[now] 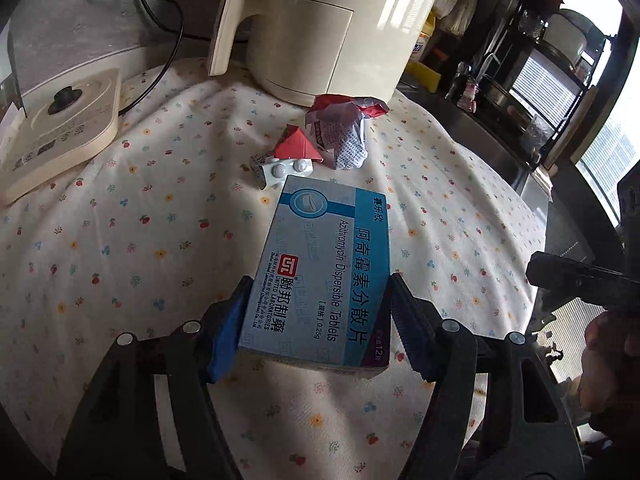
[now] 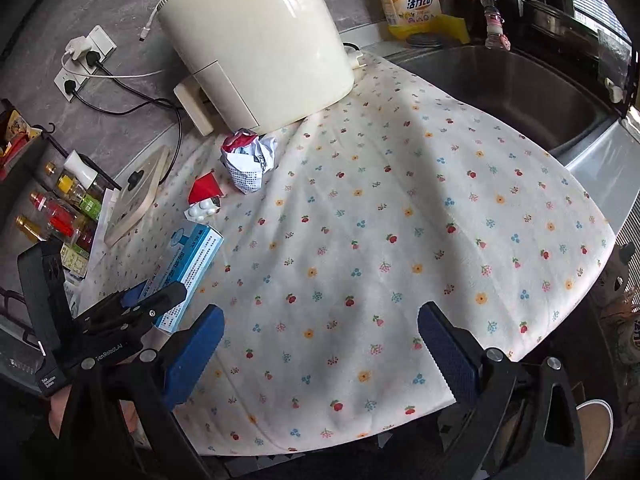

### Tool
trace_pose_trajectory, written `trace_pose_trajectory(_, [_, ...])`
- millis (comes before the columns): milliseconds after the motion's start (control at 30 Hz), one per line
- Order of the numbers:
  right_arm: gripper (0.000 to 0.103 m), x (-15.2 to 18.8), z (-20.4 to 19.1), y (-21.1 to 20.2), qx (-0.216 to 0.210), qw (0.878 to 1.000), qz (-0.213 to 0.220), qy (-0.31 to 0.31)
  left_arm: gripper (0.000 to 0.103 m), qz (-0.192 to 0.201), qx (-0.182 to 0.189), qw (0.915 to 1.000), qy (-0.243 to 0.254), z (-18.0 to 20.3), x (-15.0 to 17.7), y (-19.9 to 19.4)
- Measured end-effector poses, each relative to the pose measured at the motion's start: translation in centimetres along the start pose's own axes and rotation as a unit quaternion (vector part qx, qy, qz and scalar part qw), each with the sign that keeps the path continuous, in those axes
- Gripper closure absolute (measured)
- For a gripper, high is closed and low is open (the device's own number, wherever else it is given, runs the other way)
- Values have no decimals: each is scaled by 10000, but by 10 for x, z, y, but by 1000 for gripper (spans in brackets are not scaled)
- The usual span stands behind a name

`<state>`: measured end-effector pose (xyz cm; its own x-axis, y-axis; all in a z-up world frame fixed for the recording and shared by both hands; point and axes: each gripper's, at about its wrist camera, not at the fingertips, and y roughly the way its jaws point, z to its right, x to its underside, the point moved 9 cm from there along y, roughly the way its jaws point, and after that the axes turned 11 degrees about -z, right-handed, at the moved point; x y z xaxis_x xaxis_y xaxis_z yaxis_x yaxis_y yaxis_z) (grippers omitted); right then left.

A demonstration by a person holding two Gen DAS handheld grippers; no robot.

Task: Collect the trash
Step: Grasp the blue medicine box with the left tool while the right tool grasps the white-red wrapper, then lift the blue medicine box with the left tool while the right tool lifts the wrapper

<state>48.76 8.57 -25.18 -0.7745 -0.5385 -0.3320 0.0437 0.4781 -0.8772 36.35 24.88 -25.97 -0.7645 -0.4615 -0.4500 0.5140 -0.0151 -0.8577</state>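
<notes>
Here the left gripper has its blue-padded jaws against both long sides of a light-blue cardboard medicine box printed with white lettering, low in the middle of the left wrist frame. The box's far end reaches toward a small silver blister strip of white tablets at the frame's centre. Just beyond that sits a folded red paper scrap, and beside it a crumpled ball of printed white-and-red paper, nearly at the foot of a tall cream plastic appliance at the top. All of it rests on a white cloth with small coloured flowers. In the right wrist frame the right gripper hangs over bare cloth at the bottom centre, jaws spread wide with nothing between them, while the box shows at lower left and a steel sink fills the upper right
</notes>
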Motion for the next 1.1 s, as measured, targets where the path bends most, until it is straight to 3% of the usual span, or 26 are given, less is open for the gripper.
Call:
trace_pose_trajectory(200, [11,-40,-40,21,-319,9972,-188,-657,36,366,-335,9959,-759,-33,0,-31])
trace_pose_trajectory(267, [16,-54,-50,26,-394,9958,-227,-788,36,461,-483,9923,-1047,-47,2,-40])
trace_pose_trajectory(600, [18,-119,-79,46,-556,9911,-193,-1197,36,896,-977,9714,-1969,-92,20,-82])
trace_pose_trajectory(867, [20,-150,-82,82,-95,9908,-323,-1312,36,1108,-1182,9578,-2373,-115,37,-106])
trace_pose_trajectory(933, [38,-151,-75,94,17,9909,-474,-1261,36,1131,-1177,9557,-2447,-118,41,-109])
trace_pose_trajectory(967, [70,-148,-72,100,29,9903,-650,-1231,36,1136,-1166,9554,-2464,-119,42,-109])
trace_pose_trajectory(1100, [74,-141,-70,90,-129,9914,-520,-1198,36,1094,-1095,9584,-2397,-119,42,-106])
